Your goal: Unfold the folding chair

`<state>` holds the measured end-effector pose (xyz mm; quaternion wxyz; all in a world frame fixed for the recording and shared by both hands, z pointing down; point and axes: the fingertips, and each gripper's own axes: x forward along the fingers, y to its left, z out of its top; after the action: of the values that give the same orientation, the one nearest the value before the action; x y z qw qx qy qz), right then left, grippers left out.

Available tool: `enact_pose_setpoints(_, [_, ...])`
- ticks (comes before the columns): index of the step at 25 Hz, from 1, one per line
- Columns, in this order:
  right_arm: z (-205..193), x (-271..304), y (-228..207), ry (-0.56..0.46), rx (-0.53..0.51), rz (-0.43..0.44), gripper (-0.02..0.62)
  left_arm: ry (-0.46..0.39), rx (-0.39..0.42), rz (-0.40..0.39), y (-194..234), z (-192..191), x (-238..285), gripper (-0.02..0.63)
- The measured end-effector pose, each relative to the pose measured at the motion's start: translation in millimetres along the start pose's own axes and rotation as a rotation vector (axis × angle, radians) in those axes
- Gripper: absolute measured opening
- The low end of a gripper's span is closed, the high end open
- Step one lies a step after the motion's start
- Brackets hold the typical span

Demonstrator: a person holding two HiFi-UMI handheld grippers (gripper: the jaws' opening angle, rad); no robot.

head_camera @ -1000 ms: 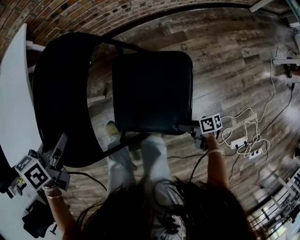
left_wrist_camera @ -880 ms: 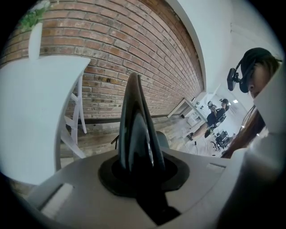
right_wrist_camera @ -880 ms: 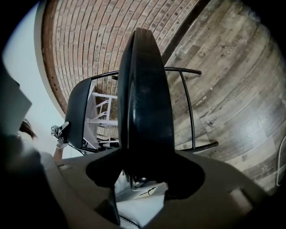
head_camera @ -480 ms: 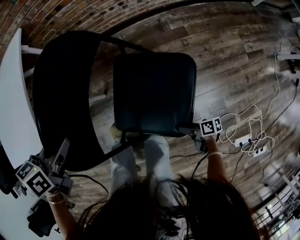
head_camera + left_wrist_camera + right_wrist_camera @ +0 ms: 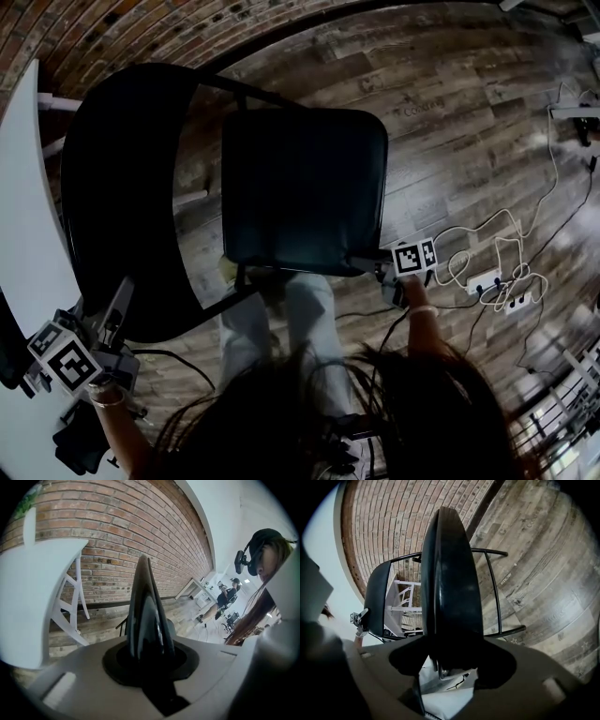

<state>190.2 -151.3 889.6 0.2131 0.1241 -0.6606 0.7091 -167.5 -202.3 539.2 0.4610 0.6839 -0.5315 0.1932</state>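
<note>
The wooden floor point(image 5: 487, 141) carries the black chair point(image 5: 281, 206), mid-frame in the head view. Its backrest point(image 5: 122, 187) is at 9 o'clock and its seat point(image 5: 309, 169) lies face-up, so the long axis runs 9 to 3. The left hand-held gripper point(image 5: 120, 292) clamps narrowly on the backrest's 6 o'clock rim. The right hand-held gripper point(image 5: 370, 265) holds the seat's 5 o'clock corner, its wide jaws just opening further. Pale print point(image 5: 422, 111) on a floor plank at 2 o'clock is unreadable.
</note>
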Motion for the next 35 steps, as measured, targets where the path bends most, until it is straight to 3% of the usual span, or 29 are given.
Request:
enact_pose_setpoints(20, [-5.1, -1.2, -23.4, -0.076, 0.056, -0.143, 0.327, 0.002, 0.002, -0.036, 19.6, -3.2, 10.4, 0.085])
enact_pose_setpoints(35, [-10.4, -10.0, -24.5, -0.147, 0.094, -0.270, 0.335, -0.009, -0.009, -0.002, 25.6, -5.8, 8.8, 0.101])
